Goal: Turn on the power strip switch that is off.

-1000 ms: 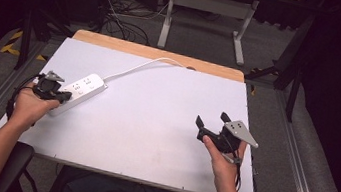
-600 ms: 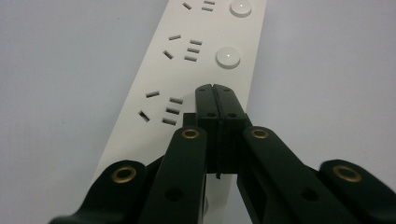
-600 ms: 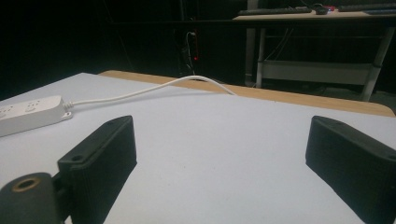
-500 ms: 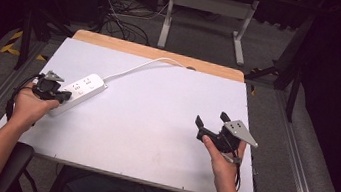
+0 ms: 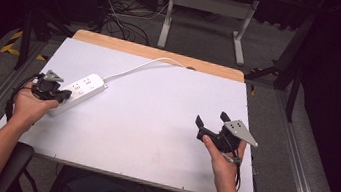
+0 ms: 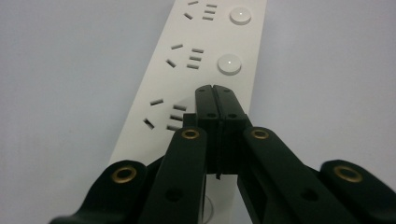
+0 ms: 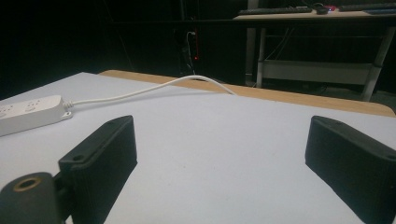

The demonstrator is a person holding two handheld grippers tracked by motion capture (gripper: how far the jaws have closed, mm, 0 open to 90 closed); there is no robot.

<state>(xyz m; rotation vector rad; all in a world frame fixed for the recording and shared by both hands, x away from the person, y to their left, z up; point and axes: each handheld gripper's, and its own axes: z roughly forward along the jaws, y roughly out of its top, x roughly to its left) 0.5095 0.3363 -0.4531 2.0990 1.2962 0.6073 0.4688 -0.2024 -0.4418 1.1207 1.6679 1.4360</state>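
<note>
Left gripper sits at the left-middle of the high view, jaws pressed flat together with nothing between them. In the left gripper view the closed tips hover over the near end of the strip, right where a switch button would be in line with the two round buttons farther up. My read: jaws are closed on purpose to make one blunt point for pushing a switch, not for grabbing. Can't tell if the tips are touching the strip or just above it.

Strip: white, long, flat on the white table, left side of the high view, running diagonally up and right. Rows of socket slots on one side, round white buttons with a small centre dot on the other. Looks rigid and light, so it could skate under a sideways push. White cord leaves its far end, arcs toward the upper middle and drops over the wooden far edge.

Right gripper is lower right in the high view, well apart from the strip, jaws spread wide and empty, held just above the table. Looks parked, free to steady the strip if it slides.
</note>
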